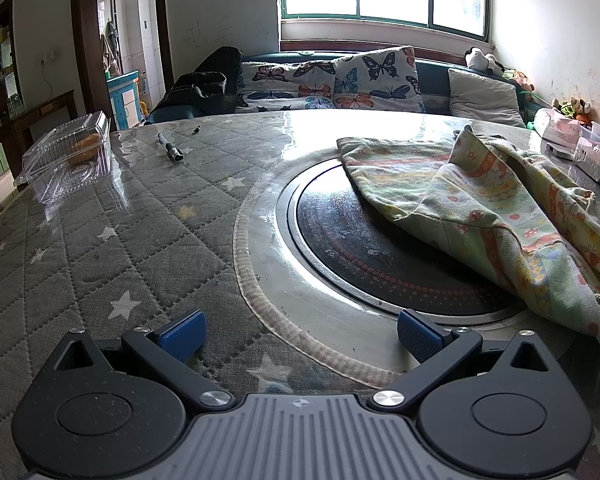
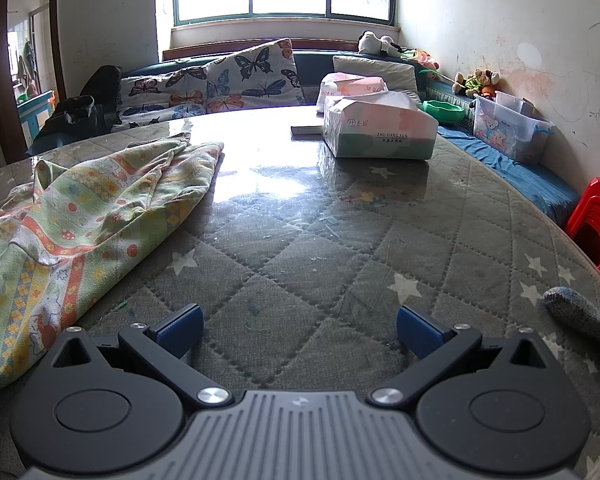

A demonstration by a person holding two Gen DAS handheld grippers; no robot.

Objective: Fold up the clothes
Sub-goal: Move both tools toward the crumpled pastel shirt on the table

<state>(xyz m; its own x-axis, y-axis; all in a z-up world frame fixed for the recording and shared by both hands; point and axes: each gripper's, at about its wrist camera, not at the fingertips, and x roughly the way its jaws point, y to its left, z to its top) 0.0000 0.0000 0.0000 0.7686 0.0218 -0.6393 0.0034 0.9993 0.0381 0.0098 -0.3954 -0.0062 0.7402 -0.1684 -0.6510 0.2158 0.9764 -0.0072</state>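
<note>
A pale green garment (image 1: 496, 208) with orange stripes and cartoon prints lies crumpled on the round table, partly over the dark hotplate (image 1: 380, 248) at its centre. In the right wrist view the same garment (image 2: 80, 232) fills the left side. My left gripper (image 1: 300, 340) hovers open over the quilted table cover, left of and nearer than the garment, with nothing between its blue pads. My right gripper (image 2: 300, 334) is open too, over bare quilted cover to the right of the garment, touching nothing.
A clear plastic clamshell box (image 1: 68, 156) and a marker pen (image 1: 171, 148) lie at the left of the table. Tissue packs (image 2: 380, 128) stand at the far right. A grey knitted thing (image 2: 584, 316) lies at the near right edge. A red stool (image 2: 598, 224) stands beside the table.
</note>
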